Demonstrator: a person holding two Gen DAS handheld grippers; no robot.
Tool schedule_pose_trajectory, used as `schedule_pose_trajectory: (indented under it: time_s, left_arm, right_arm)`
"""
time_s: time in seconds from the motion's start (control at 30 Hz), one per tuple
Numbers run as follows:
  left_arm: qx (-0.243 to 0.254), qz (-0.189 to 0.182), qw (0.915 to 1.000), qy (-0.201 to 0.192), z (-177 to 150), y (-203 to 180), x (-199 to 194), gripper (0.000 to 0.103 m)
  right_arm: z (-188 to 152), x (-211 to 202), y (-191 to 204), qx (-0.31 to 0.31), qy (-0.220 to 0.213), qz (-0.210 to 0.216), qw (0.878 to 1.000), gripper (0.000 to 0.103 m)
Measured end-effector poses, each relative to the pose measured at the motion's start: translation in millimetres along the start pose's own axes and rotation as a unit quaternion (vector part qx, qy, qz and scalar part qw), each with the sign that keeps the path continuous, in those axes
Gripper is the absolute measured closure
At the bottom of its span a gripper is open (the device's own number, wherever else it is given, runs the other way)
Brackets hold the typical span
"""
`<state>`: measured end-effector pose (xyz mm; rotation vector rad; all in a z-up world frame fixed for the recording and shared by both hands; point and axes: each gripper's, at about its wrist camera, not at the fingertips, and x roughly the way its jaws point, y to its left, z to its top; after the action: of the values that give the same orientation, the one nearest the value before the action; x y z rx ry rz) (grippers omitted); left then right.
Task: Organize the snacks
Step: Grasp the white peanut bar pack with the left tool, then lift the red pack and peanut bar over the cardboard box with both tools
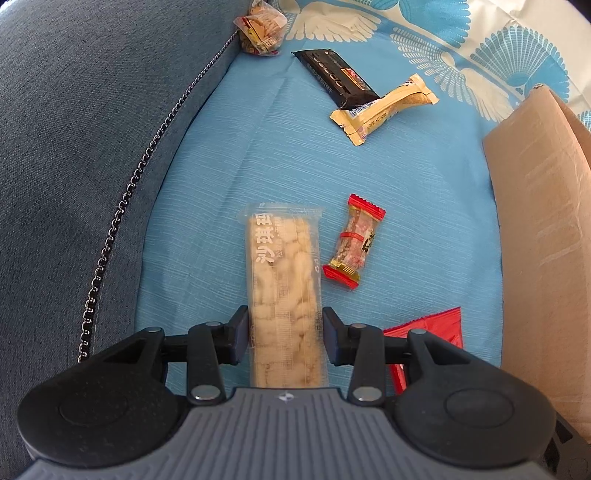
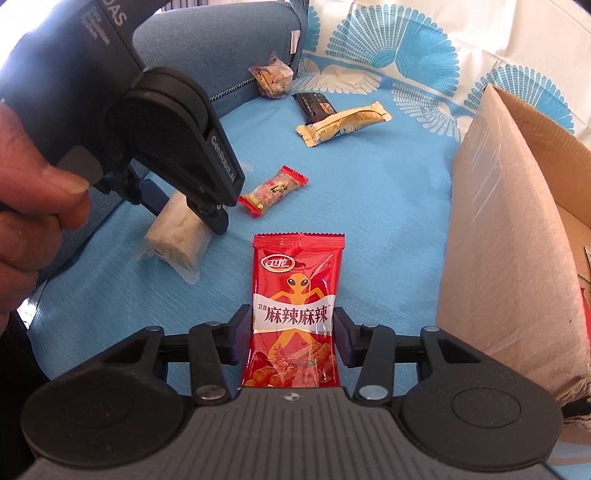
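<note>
So, left wrist view first: the left gripper (image 1: 285, 334) sits at the bottom middle of the frame with its two pads on either side of a long clear-wrapped rice bar (image 1: 282, 280), and the pads look pressed right against its edges, so I'd call that a grip on the bar. Just right of the bar lies a small candy (image 1: 352, 242) with red twisted ends, and a corner of a red snack packet (image 1: 436, 328) peeks out behind the right finger. Further up, a black bar (image 1: 334, 77) and a cream-coloured wrapper (image 1: 384, 109) overlap near the top middle, and a little clear bag of snacks (image 1: 260, 29) sits at the top by the seam of the grey-blue cushion (image 1: 92, 129). Everything's on a light blue cloth (image 1: 221, 166), and a cardboard box (image 1: 543, 221) fills the right edge. Right wrist view: the right gripper (image 2: 293, 334) is at the bottom middle with the red snack packet (image 2: 297, 306) between its pads; the left pad touches the packet's edge, but I can't tell if the right one does, so can't say whether it's truly clamped. The left gripper (image 2: 177, 206) shows in the upper left, held by a hand (image 2: 33, 206), tips down on the pale rice bar (image 2: 173, 236). The candy (image 2: 273, 190) is mid-frame, the cream wrapper (image 2: 343, 122) and black bar (image 2: 314, 105) above it, the little bag (image 2: 273, 79) higher still, and the box (image 2: 509, 229) on the right.
</note>
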<state>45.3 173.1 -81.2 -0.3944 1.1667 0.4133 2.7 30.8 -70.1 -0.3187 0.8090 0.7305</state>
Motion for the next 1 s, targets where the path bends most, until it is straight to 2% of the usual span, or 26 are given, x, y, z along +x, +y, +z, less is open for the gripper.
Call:
schedule_pose_trajectory:
  time_s: [0.3, 0.43, 0.63, 0.8, 1.0]
  left_arm:
    - [0.001, 0.003, 1.0, -0.007, 1, 1, -2, 0.063]
    - [-0.007, 0.002, 0.9997, -0.023, 2, 3, -8, 0.063]
    - [-0.015, 0.0, 0.9971, -0.075, 4, 3, -27, 0.063]
    - [-0.025, -0.004, 0.9936, -0.11, 6, 4, -41, 0.063]
    - [-0.01, -0.003, 0.9899, -0.142, 7, -5, -53, 0.063]
  right_arm:
    - [5, -7, -1, 0.005, -0.025, -0.004, 1.0, 0.055]
    - [8, -16, 0, 0.0, -0.052, -0.008, 0.999, 0.055]
    - [17, -42, -4, 0.009, -0.103, -0.007, 0.995, 0.055]
    - [32, -81, -16, 0.007, -0.164, 0.0, 0.986, 0.055]
    - [56, -135, -70, 0.031, -0.237, -0.021, 0.971, 0.055]
